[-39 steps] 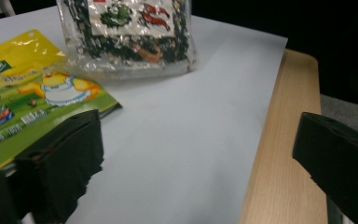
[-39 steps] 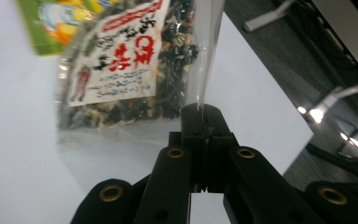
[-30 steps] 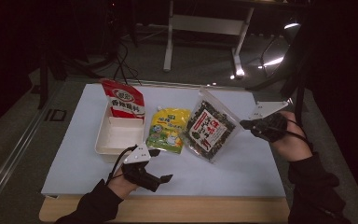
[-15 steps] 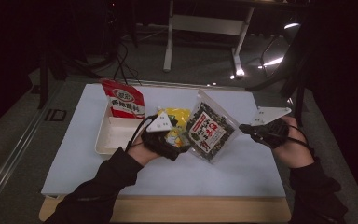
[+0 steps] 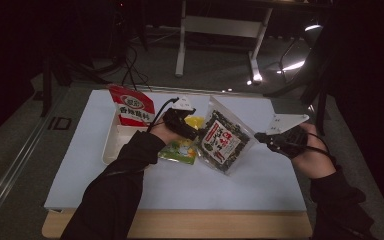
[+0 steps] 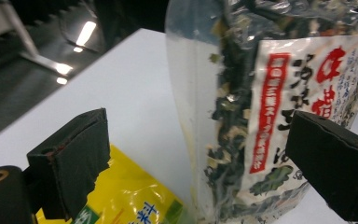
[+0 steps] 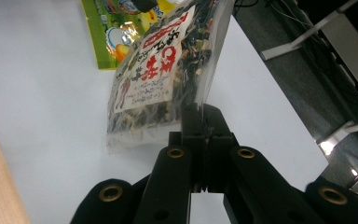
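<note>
Seaweed bag [image 5: 223, 141], clear plastic with dark dried bits and a white label in red characters, sits mid-table, tilted up off the white table [image 5: 260, 180], its right edge raised. We see the right gripper [image 5: 261, 138] at the right side of the table, jaws pressed together on that bag's sealed edge; in the right gripper view [image 7: 204, 122] the two black jaws meet with the bag's seam pinched between them and the bag [image 7: 165, 70] hanging out beyond. Left gripper [image 5: 196, 131] is over the middle of the table, just left of the seaweed bag, above the yellow-green snack pack [image 5: 182, 149]. In the left gripper view [image 6: 200, 168] its jaws are spread wide, one jaw over the yellow pack [image 6: 130, 200], the other in front of the seaweed bag's label, the bag's left edge [image 6: 223, 121] standing between them; pads look clear of it, though we can't be sure of contact at the right jaw. White tray [image 5: 114, 145] lies left of the snack pack, with a red and white packet [image 5: 131, 106] propped at its far end. Wooden table edge [image 5: 180, 230] runs along the near side.
</note>
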### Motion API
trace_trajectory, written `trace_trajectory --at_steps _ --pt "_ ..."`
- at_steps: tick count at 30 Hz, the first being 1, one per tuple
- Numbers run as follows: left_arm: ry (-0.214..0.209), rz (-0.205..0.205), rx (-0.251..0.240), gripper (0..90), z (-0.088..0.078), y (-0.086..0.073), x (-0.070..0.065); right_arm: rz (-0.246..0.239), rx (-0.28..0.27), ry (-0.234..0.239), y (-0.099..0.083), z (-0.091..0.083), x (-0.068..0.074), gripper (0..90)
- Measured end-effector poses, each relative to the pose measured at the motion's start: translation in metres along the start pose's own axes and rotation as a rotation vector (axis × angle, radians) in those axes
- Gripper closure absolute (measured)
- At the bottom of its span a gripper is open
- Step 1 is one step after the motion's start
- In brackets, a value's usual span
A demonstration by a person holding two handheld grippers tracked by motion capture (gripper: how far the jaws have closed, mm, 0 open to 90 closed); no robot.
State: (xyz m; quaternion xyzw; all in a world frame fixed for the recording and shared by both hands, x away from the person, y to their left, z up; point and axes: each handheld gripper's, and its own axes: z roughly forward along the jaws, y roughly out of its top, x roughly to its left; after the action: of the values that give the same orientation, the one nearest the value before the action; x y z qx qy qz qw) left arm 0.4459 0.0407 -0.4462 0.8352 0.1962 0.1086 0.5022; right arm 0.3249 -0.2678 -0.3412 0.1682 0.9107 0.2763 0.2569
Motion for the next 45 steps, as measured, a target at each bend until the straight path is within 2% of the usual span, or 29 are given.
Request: trace_trajectory --at_steps 1,3,4,6,9,11,13,14,18,23,30,33,38,41,44,45 --pt "-0.035 -0.011 -0.006 7.0 0.002 0.0 0.003 -0.003 0.003 0.0 0.0 0.0 0.0 89.9" --pt "-0.062 -0.018 -0.02 7.0 0.005 0.002 0.007 -0.006 0.003 0.002 0.001 0.0 0.0 89.9" --pt "-0.097 -0.028 -0.024 7.6 0.008 0.003 0.009 -0.005 0.001 0.003 0.001 0.0 0.0 89.9" --pt "-0.113 -0.014 -0.01 8.4 0.013 0.004 0.01 -0.009 0.001 0.004 0.002 0.001 0.0 90.0" --pt "-0.166 -0.018 0.021 11.6 0.023 0.005 0.01 -0.013 0.0 0.004 0.003 0.001 -0.001 90.0" --pt "-0.206 -0.017 0.036 14.8 0.029 0.005 0.009 -0.016 0.0 0.003 0.004 0.001 -0.001 89.9" --pt "-0.24 0.011 0.051 19.6 0.033 0.003 0.007 -0.017 -0.001 0.005 0.004 0.001 -0.001 90.0" --pt "-0.261 0.011 0.055 21.9 0.034 0.002 0.006 -0.017 0.002 0.002 0.004 0.001 -0.001 89.9" --pt "-0.303 0.024 0.061 32.5 0.033 0.001 0.005 -0.017 -0.002 0.006 0.004 0.002 -0.001 89.9" --pt "-0.334 0.07 0.087 49.6 0.027 0.002 0.008 -0.014 0.006 0.0 0.004 0.0 -0.002 90.0" --pt "-0.378 0.095 0.121 64.2 0.023 0.005 0.001 0.002 0.001 -0.005 0.0 -0.005 -0.006 90.0" --pt "-0.374 0.147 0.131 71.1 0.02 0.007 -0.008 0.016 0.0 -0.015 -0.004 -0.009 -0.01 90.0" --pt "-0.405 0.172 0.136 75.9 0.014 0.014 -0.019 0.041 -0.003 -0.032 -0.009 -0.015 -0.019 90.0" --pt "-0.406 0.182 0.142 77.4 0.009 0.02 -0.026 0.055 -0.015 -0.043 -0.01 -0.019 -0.023 90.0" --pt "-0.39 0.174 0.139 77.9 0.004 0.026 -0.032 0.058 -0.028 -0.055 -0.009 -0.024 -0.028 90.0" --pt "-0.366 0.177 0.132 77.9 0.002 0.027 -0.034 0.058 -0.03 -0.06 -0.008 -0.026 -0.028 90.0"
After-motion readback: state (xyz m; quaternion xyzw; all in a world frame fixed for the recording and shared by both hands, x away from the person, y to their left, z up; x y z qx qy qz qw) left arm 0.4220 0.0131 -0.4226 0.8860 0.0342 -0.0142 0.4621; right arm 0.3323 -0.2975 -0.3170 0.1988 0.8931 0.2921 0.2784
